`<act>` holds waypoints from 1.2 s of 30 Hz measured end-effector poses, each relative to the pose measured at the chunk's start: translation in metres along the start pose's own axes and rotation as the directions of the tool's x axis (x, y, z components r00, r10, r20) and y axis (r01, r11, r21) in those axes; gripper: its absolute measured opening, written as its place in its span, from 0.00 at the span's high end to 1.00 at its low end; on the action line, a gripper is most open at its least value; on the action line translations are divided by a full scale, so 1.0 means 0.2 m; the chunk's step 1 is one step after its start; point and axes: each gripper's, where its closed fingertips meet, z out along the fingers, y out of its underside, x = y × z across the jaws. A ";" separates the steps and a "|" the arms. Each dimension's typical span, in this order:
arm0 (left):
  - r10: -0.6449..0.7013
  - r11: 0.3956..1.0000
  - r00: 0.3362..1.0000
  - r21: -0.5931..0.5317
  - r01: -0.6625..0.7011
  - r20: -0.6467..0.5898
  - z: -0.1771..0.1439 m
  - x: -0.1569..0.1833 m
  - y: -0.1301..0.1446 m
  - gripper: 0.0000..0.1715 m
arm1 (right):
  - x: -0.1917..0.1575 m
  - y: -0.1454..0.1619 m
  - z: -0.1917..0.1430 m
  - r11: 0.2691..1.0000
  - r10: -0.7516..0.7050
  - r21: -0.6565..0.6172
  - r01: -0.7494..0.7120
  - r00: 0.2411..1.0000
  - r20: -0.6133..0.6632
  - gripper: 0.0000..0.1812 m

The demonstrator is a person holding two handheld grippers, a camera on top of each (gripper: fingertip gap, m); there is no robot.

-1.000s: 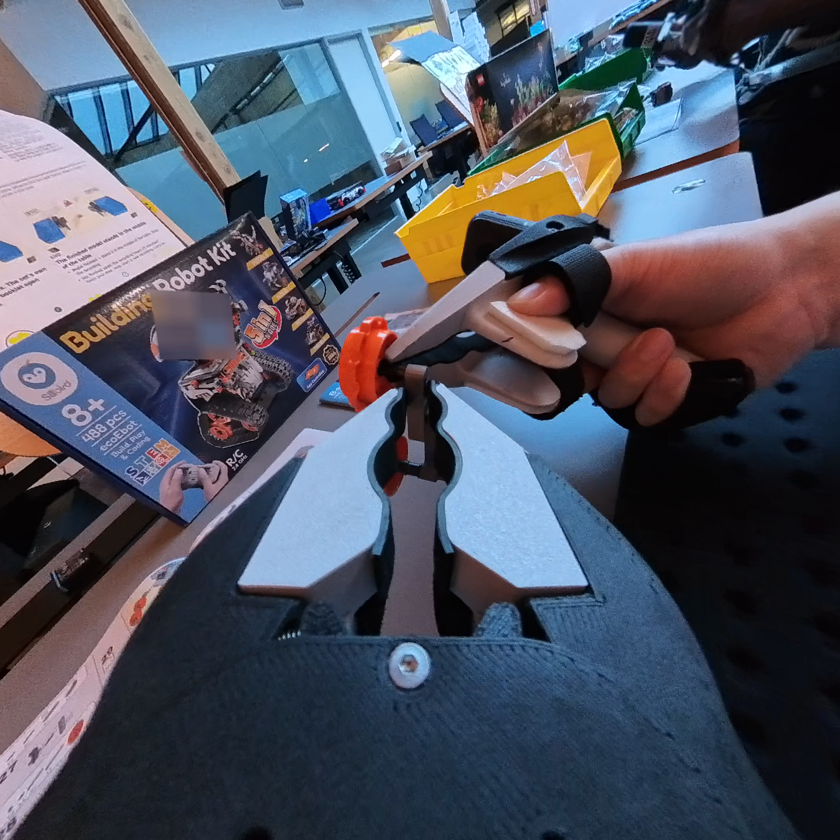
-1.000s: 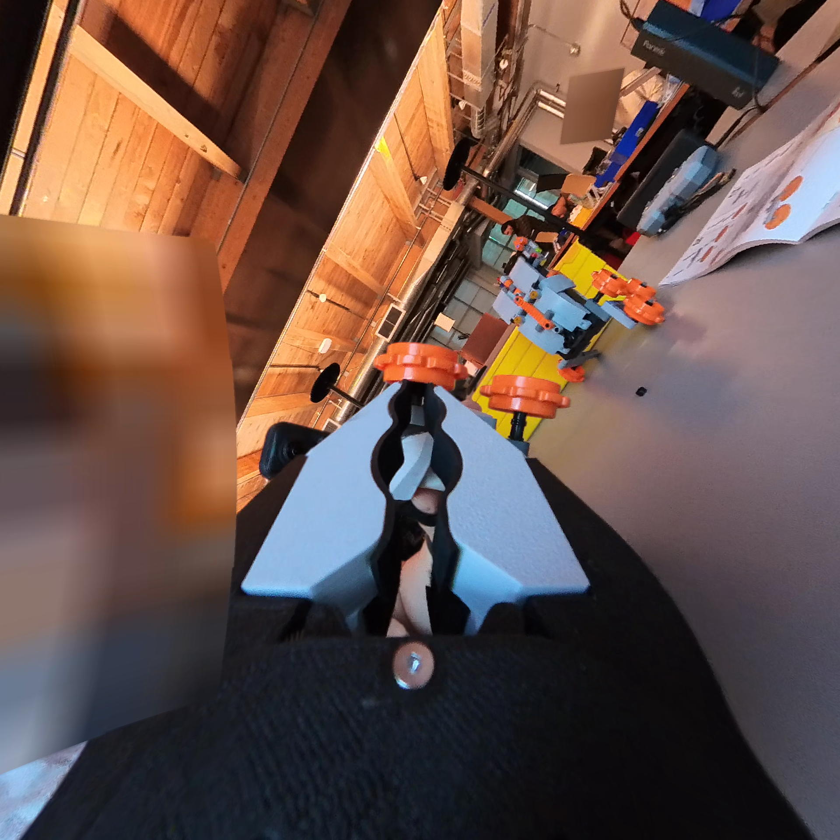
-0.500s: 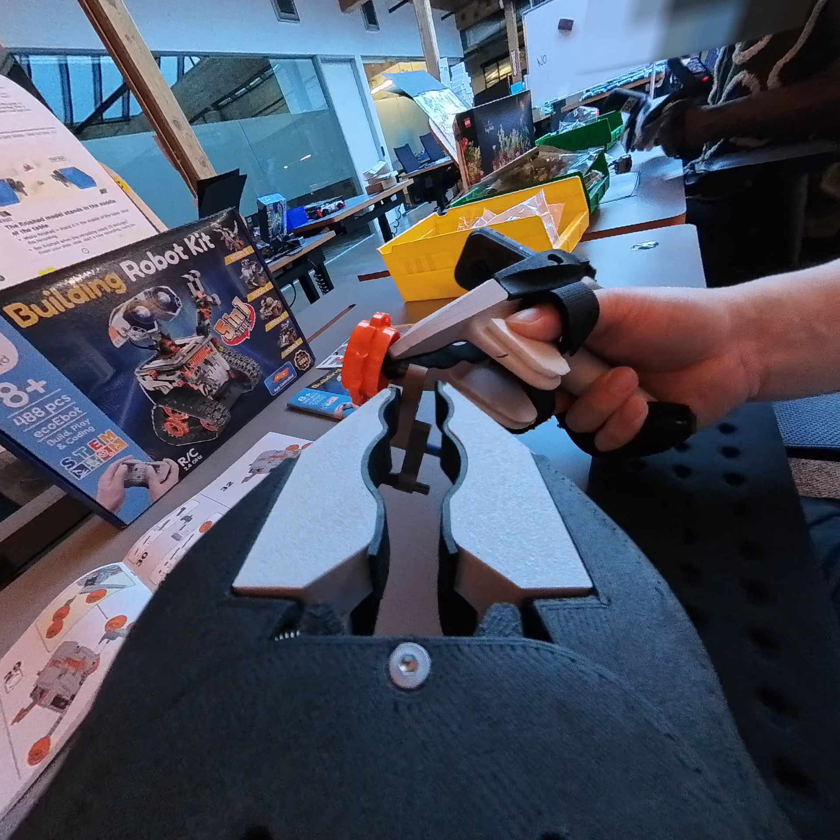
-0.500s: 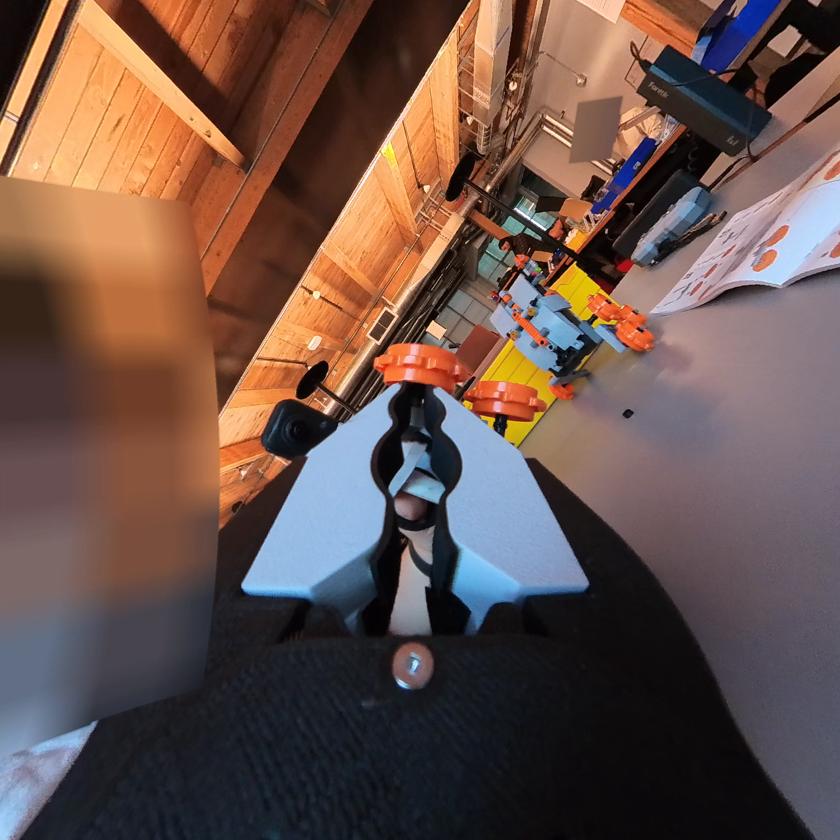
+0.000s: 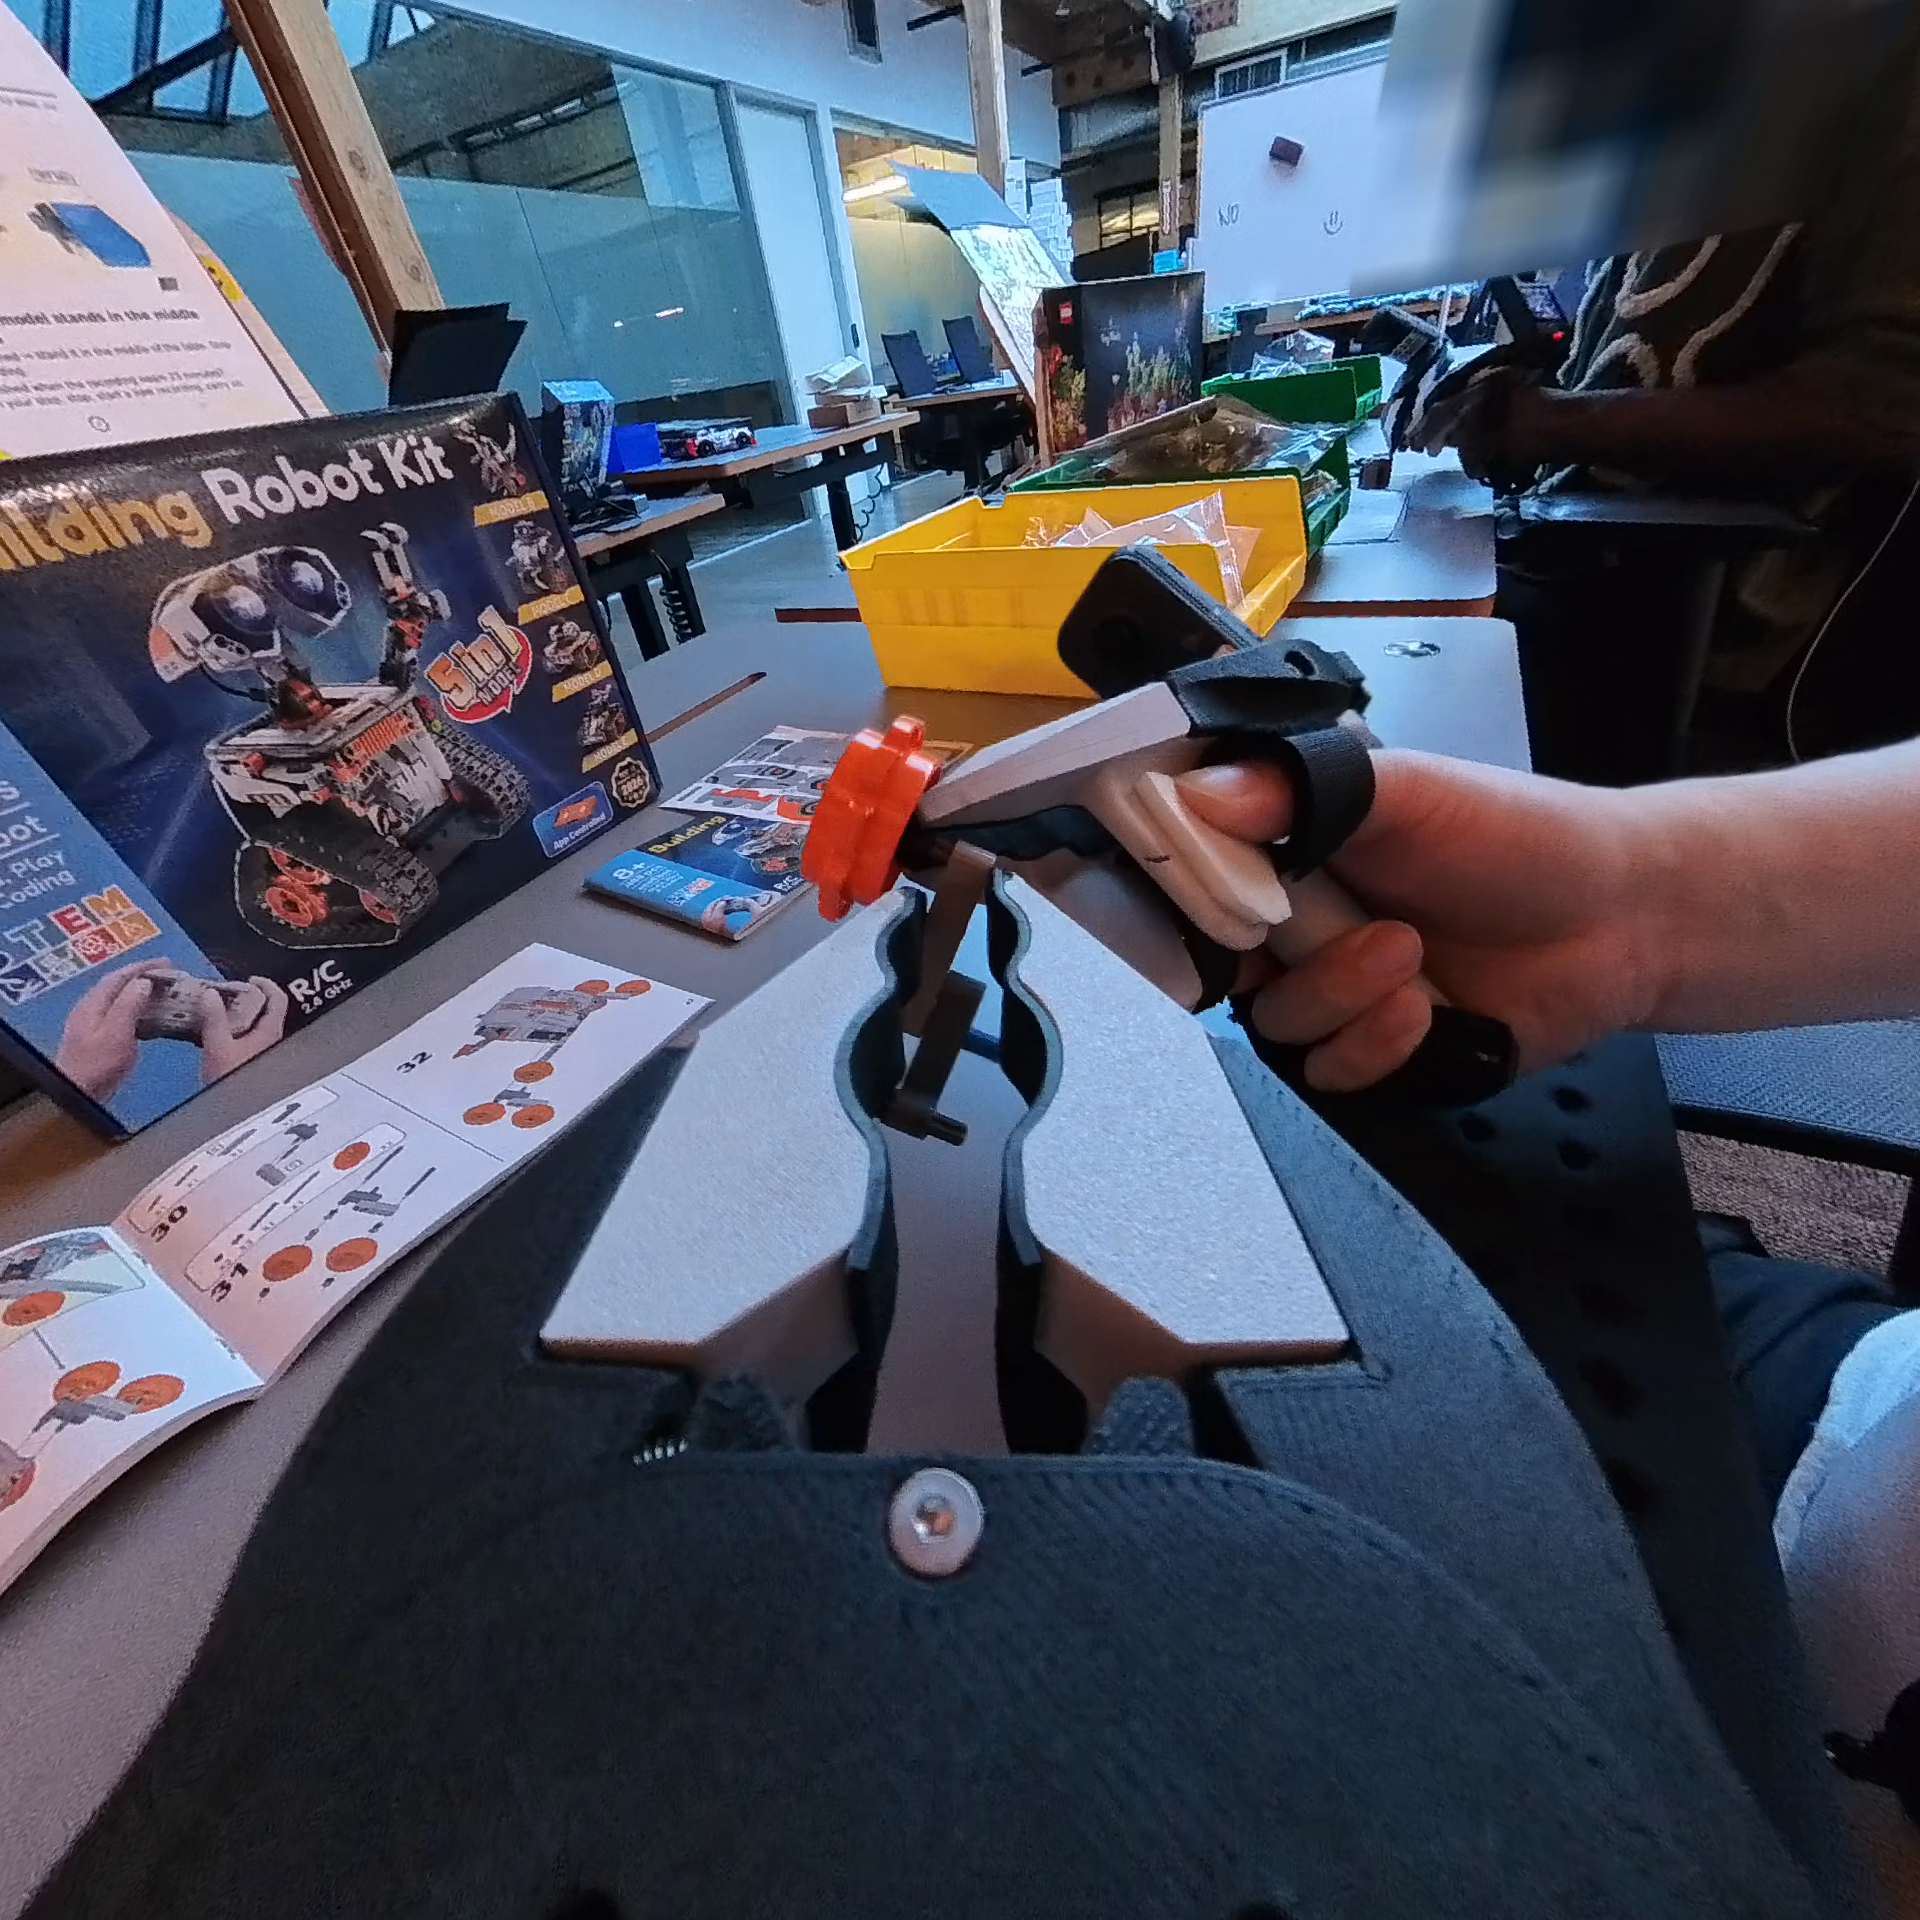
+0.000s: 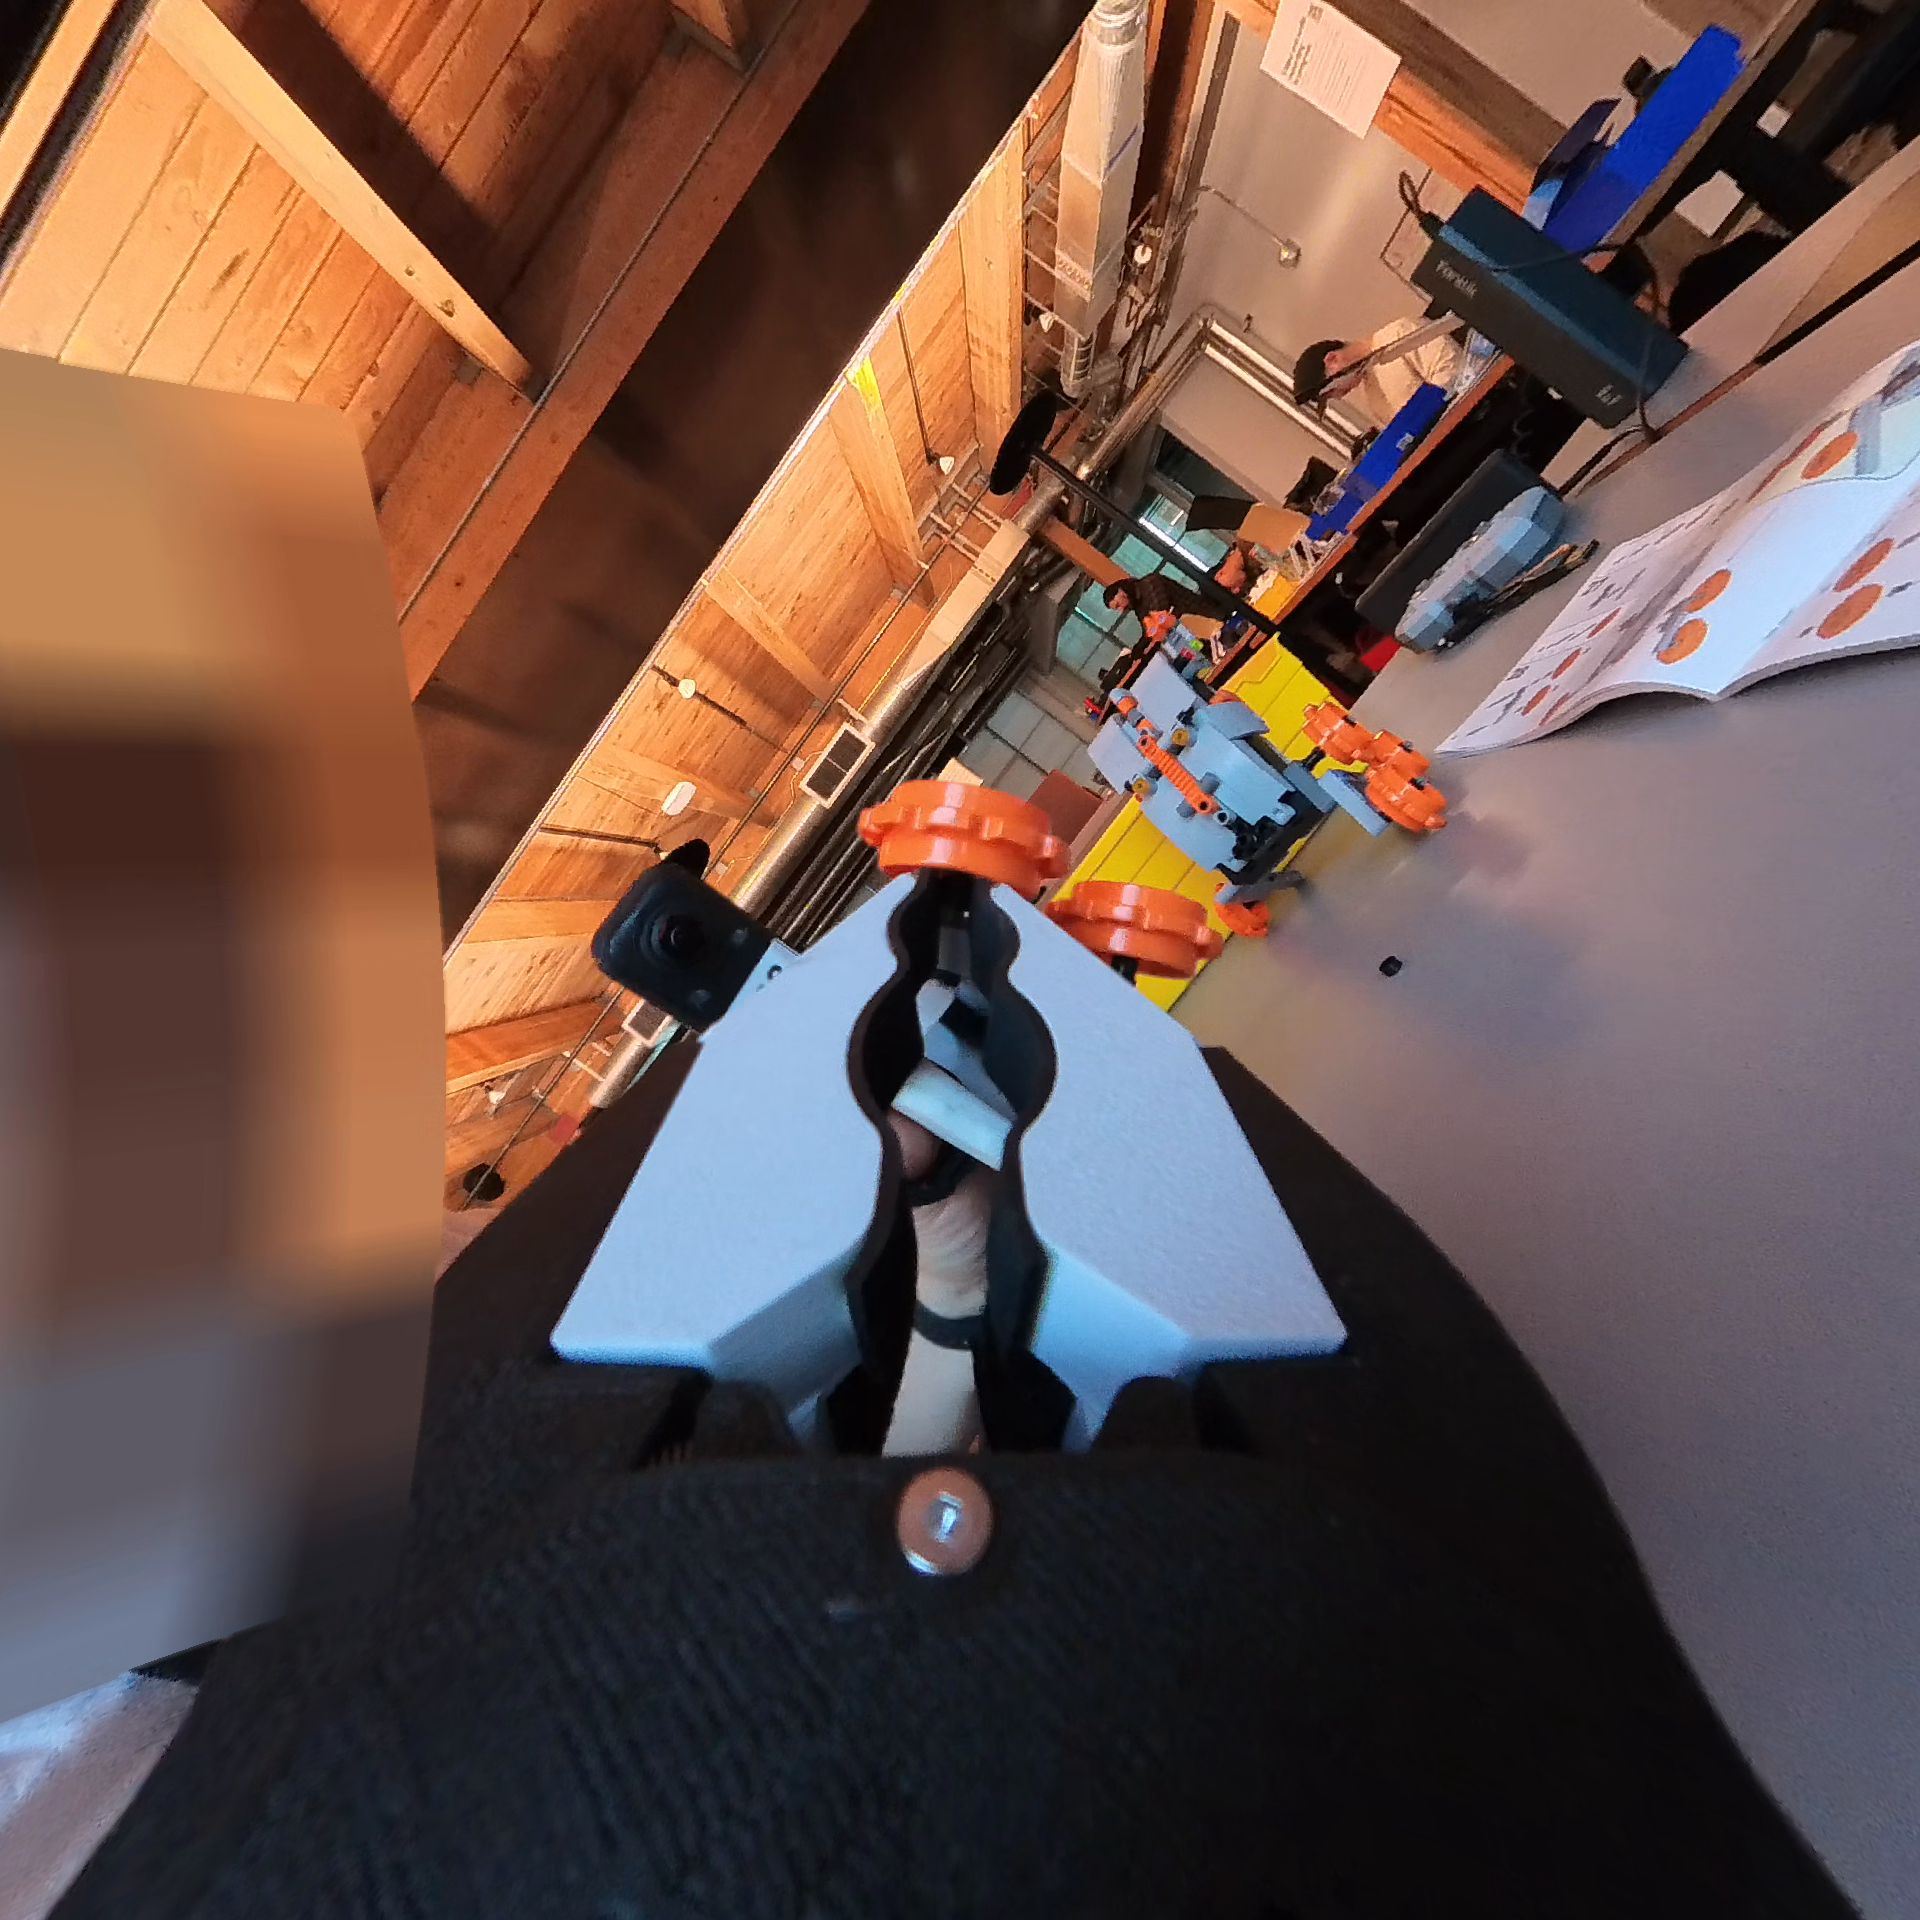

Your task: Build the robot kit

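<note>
**Grey counter, wheel-and-beam piece held up between both grippers**

Grey counter (image 5: pixel 790 675) runs from the near edge under the left gripper to a far edge behind the yellow bin (image 5: pixel 987 613). A bare strip lies btwn the bin and the dark-blue kit box (image 5: pixel 312 675), which stands tilted at the left. In the right wrist view a wide bare stretch of counter fills the right side, w/ one tiny black bit (image 6: pixel 1389 966) on it. An open instruction booklet (image 5: pixel 364 1143) lies flat near the front edge, just beside the box. A grey-and-orange model (image 6: pixel 1205 779) sits well apart from the grippers.

Left gripper (image 5: pixel 951 925): fingers a narrow gap apart. The grey beam (image 5: pixel 940 997) passes btwn the tips, but can't tell if they clamp it or only flank it.

Right gripper (image 5: pixel 925 821), gripped by a hand (image 5: pixel 1455 904), comes in from the right above the counter. Its fingers are almost closed, tips pinching the orange wheel (image 5: pixel 862 821) at its black axle.

Wheel is off the counter, just above the left fingers' tips. Its face points left, and its axle runs in line w/ the right fingers, roughly level. A 2nd orange wheel (image 6: pixel 1132 925) shows just beside it in the right wrist view. The beam's long axis runs down from the axle and slightly left, toward the left camera. It ends in a short black pin (image 5: pixel 930 1122) in the gap.
</note>
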 end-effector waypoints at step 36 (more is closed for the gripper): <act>0.167 0.985 0.983 -0.060 -0.163 0.070 0.00 0.01 0.02 0.97 | 0.02 0.02 0.00 1.000 0.010 0.009 -0.010 1.000 -0.025 0.97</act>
